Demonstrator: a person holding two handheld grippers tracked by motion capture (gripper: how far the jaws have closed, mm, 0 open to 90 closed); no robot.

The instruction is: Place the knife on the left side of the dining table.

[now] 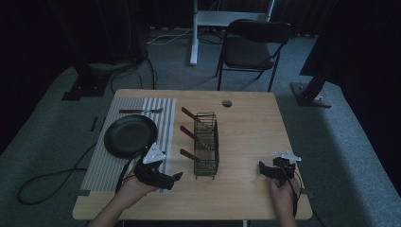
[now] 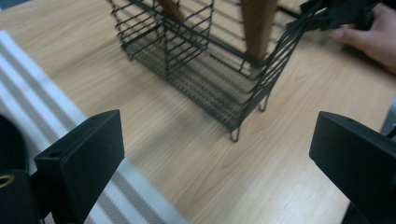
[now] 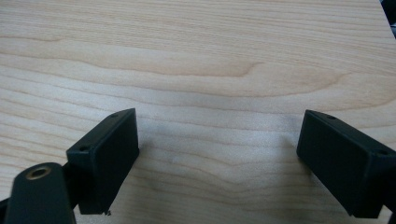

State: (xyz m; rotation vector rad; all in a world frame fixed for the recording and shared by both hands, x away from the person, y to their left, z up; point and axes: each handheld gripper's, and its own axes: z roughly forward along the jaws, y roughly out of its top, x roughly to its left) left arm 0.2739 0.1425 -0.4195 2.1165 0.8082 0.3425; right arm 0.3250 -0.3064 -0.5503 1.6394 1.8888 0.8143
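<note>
A black wire basket (image 1: 206,144) stands mid-table with three brown-handled utensils (image 1: 189,133) sticking out of its left side. My left gripper (image 1: 176,177) lies low at the basket's near left corner, open and holding nothing. In the left gripper view its wide-apart jaws (image 2: 219,144) face the basket (image 2: 205,79), where one brown handle (image 2: 258,28) leans inside. My right gripper (image 1: 265,169) rests near the table's front right, open and clear of everything. The right gripper view has its jaws (image 3: 219,140) spread over bare wood.
A striped mat (image 1: 101,161) covers the left of the table, carrying a round black pan (image 1: 130,135) and a brown-handled fork (image 1: 140,111) at its far end. A small round port (image 1: 227,103) sits near the far edge. A folding chair (image 1: 253,47) stands behind the table.
</note>
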